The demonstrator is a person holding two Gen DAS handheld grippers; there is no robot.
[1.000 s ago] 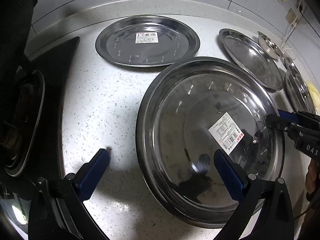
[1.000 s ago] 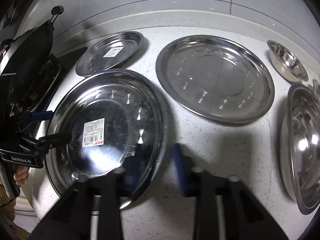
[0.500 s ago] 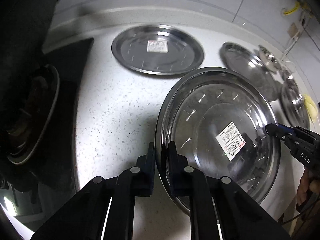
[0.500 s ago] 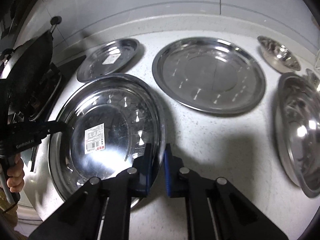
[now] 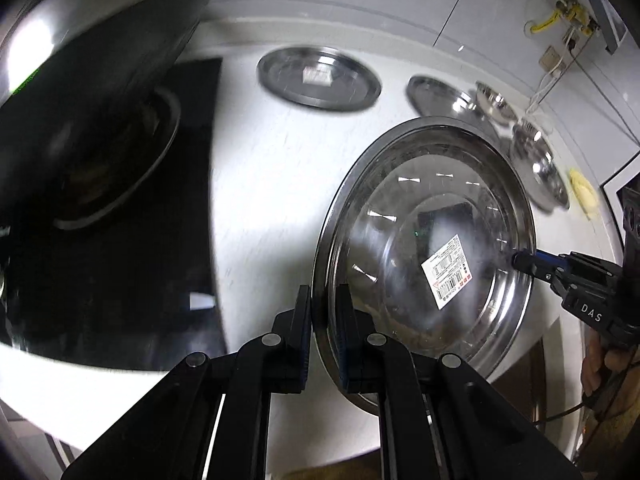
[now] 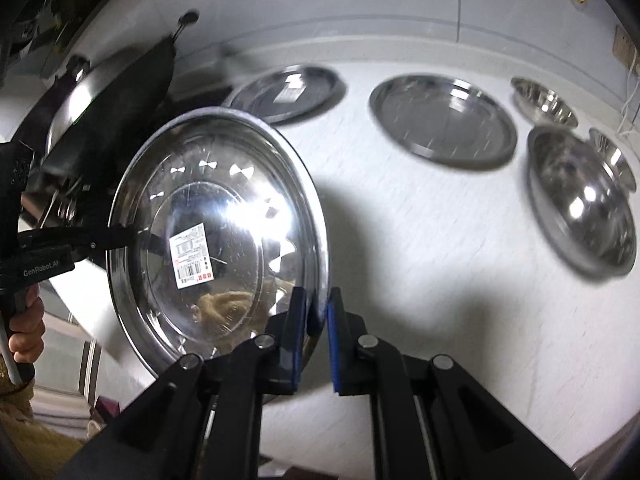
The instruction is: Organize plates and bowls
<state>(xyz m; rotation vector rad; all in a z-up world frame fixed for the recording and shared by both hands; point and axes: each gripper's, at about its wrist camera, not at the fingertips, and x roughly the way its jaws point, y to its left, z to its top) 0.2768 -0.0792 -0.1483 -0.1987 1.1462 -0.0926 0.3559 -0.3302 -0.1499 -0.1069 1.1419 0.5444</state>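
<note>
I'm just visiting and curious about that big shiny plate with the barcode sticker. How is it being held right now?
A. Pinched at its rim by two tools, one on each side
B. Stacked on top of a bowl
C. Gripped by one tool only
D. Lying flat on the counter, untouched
A: the left tool and the right tool each clamp opposite edges of the plate, which is tilted up off the counter.
</note>
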